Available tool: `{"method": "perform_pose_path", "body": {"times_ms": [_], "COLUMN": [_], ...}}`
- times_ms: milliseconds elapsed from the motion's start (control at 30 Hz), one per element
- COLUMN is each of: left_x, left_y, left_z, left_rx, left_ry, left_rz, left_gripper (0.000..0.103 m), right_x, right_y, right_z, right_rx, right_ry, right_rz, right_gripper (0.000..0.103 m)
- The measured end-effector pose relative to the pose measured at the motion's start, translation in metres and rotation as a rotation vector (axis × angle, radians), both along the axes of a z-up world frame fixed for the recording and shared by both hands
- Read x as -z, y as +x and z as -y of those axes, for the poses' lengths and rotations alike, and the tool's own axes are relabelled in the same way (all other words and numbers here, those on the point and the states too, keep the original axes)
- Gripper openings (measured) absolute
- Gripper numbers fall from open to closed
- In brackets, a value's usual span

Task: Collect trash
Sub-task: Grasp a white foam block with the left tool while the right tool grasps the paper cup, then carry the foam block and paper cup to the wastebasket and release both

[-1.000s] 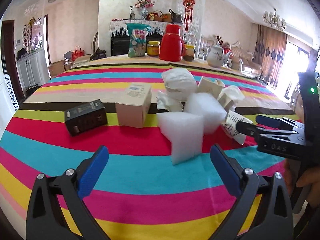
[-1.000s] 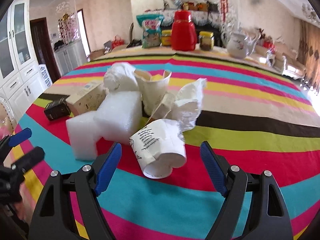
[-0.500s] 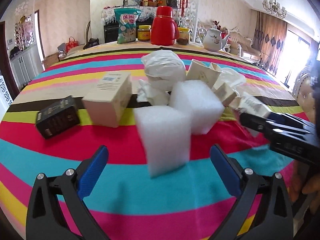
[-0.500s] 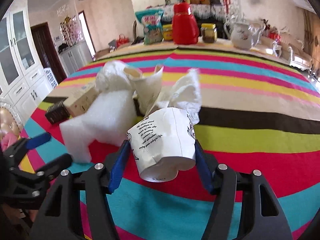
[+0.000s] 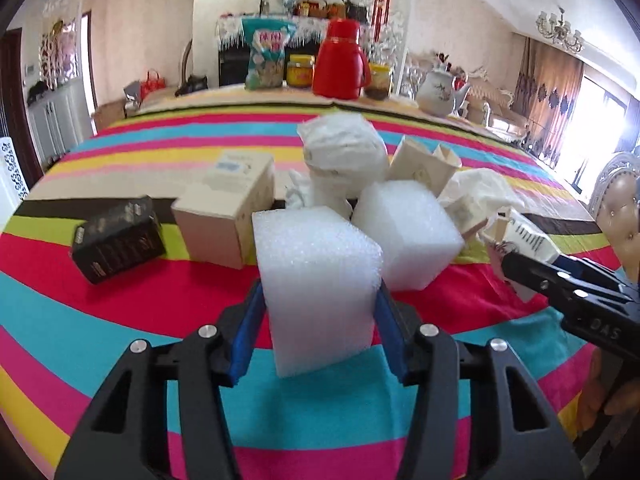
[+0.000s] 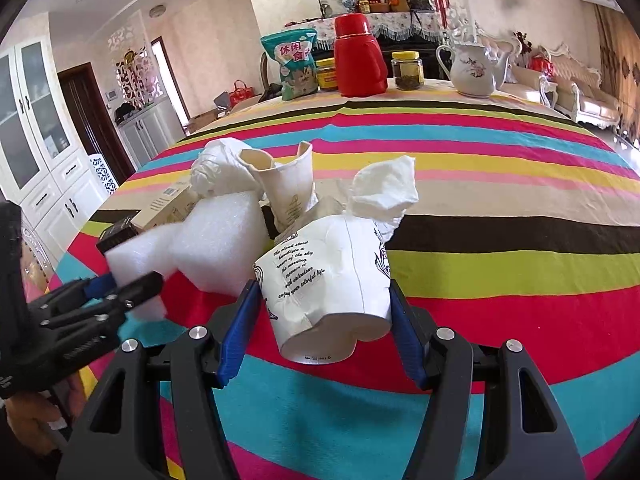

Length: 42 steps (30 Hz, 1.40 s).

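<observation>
Both hands have pushed in since a second ago. My left gripper point(image 5: 318, 320) was gaping wide, and now its jaws are closing on the near foam block point(image 5: 316, 280), blue pads against both sides. My right gripper point(image 6: 326, 320) is clamping the crumpled paper cup point(image 6: 328, 280). The rest of the trash is still sitting piled on the striped tabletop point(image 5: 120, 320), so looks like two pieces are ready for lifting.
</observation>
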<state>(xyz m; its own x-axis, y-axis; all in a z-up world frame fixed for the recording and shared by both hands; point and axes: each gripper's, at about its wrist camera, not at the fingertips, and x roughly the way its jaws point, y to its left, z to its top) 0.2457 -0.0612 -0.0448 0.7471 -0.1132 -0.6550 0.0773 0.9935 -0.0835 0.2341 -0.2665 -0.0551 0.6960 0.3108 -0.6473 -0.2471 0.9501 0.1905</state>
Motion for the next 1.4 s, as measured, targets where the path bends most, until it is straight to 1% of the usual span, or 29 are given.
{"method": "perform_pose_path", "body": {"times_ms": [167, 267, 400, 467, 567, 667, 700, 833, 933, 1000, 1067, 1167, 1400], "left_x": [-0.013, -0.015, -0.014, -0.018, -0.030, -0.040, -0.042, -0.051, -0.058, -0.062, -0.064, -0.067, -0.065], "left_y": [-0.013, -0.010, -0.009, -0.012, -0.024, -0.035, -0.037, -0.043, -0.048, -0.055, -0.064, -0.083, -0.118], "left_z": [-0.008, -0.007, -0.008, -0.008, -0.008, -0.007, -0.006, -0.004, -0.007, -0.010, -0.015, -0.033, -0.070], "left_rx": [-0.006, 0.002, 0.007, 0.001, -0.020, -0.024, -0.019, 0.007, 0.006, 0.003, 0.004, -0.007, -0.042], "left_ry": [-0.025, -0.030, -0.023, -0.028, -0.021, -0.007, -0.005, -0.010, -0.022, -0.005, 0.027, 0.036, 0.038], "left_rz": [0.073, 0.086, 0.098, 0.121, 0.208, 0.281, 0.291, 0.304, 0.292, 0.294, 0.297, 0.299, 0.295], "left_gripper": [0.052, 0.052, 0.052, 0.052, 0.052, 0.052, 0.053, 0.053, 0.053, 0.053, 0.053, 0.053, 0.053], "right_x": [-0.001, -0.003, -0.010, -0.018, -0.029, -0.038, -0.040, -0.049, -0.053, -0.057, -0.060, -0.065, -0.074], "right_y": [-0.002, -0.004, -0.012, -0.019, -0.029, -0.037, -0.039, -0.048, -0.050, -0.050, -0.053, -0.061, -0.079], "right_z": [-0.003, -0.007, -0.013, -0.015, -0.017, -0.016, -0.017, -0.025, -0.029, -0.033, -0.040, -0.054, -0.101], "right_rx": [0.006, -0.005, -0.015, -0.004, 0.010, 0.015, 0.014, -0.016, -0.013, -0.022, -0.042, -0.075, -0.169], "right_ry": [-0.002, -0.026, -0.023, -0.029, -0.040, -0.017, -0.017, -0.041, -0.045, -0.037, -0.050, -0.070, -0.063], "right_rz": [0.016, 0.035, 0.078, 0.138, 0.219, 0.275, 0.286, 0.325, 0.329, 0.319, 0.316, 0.324, 0.333], "right_gripper": [0.060, 0.060, 0.060, 0.060, 0.060, 0.060, 0.060, 0.060, 0.060, 0.060, 0.060, 0.060, 0.060]}}
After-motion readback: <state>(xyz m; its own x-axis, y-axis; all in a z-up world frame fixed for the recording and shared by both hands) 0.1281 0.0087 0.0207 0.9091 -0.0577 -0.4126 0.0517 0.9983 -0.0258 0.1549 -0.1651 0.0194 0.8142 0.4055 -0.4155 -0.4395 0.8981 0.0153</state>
